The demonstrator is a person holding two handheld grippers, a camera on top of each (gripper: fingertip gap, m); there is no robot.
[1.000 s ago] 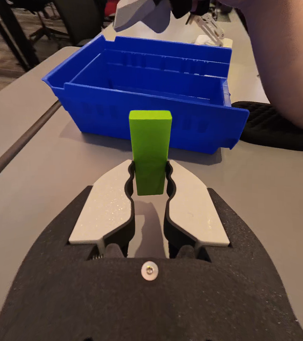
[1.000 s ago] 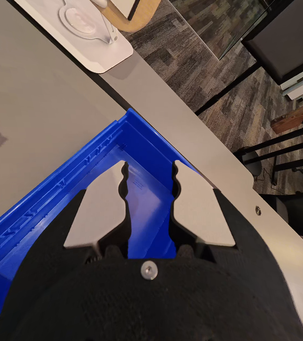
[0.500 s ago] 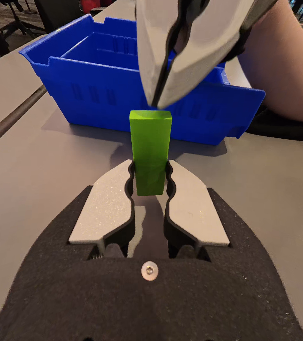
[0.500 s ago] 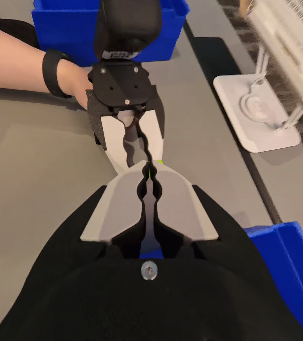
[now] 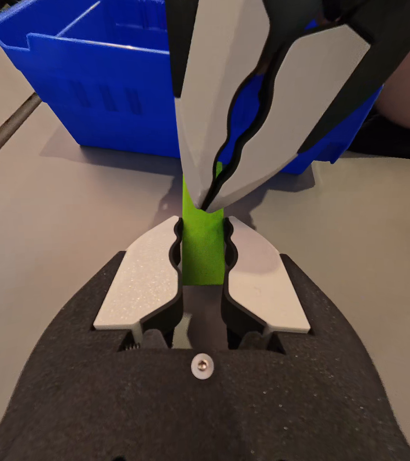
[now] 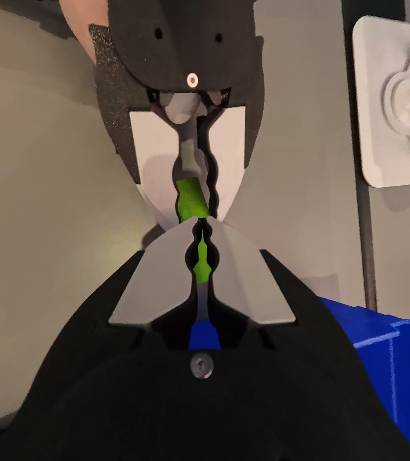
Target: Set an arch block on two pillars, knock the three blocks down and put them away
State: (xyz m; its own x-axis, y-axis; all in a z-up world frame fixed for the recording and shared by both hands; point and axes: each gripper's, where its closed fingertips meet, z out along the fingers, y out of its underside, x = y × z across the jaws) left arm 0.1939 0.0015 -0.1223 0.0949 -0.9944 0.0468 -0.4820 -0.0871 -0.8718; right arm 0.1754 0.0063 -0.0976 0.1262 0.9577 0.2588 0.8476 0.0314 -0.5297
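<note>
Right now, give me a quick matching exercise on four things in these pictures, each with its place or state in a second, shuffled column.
Things:
1. green block
2. blue bin
3. left hand-held gripper
4. right hand-held gripper

Places or states:
A. stands on the grey table, behind the block
B. fingertips together, pointing down at the block's face
C. held upright between two fingers
D. shut on the block's sides

Pairs: 1-C, 2-A, 3-D, 4-B
</note>
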